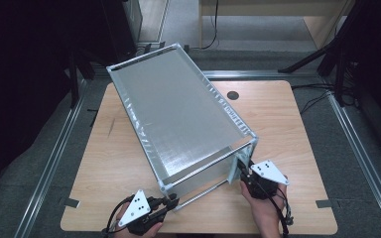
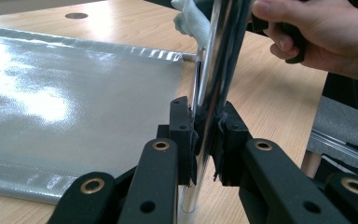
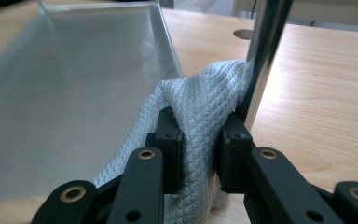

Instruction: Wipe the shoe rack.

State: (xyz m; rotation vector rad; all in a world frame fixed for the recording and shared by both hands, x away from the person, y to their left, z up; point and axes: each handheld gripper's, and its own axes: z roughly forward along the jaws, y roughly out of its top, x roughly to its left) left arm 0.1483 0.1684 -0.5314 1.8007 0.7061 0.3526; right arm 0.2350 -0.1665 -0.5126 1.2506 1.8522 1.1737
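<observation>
Left tongs (image 2: 204, 140) clamp a chrome frame rod (image 2: 216, 70) near the bench (image 1: 297, 129) front edge. Right tongs (image 3: 200, 140) grip a white quilted cloth (image 3: 198, 112) against the frame's upright post (image 3: 263, 60).

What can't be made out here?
- Left gripper view: the metal rod runs off the top edge; its upper end is cut off.
- Left gripper view: the left gripper hides the rod's foot.
- Right gripper view: the white cloth hangs behind the right gripper; its lower end is hidden.
- High view: the rack has its fabric panel covering the table beneath.
</observation>
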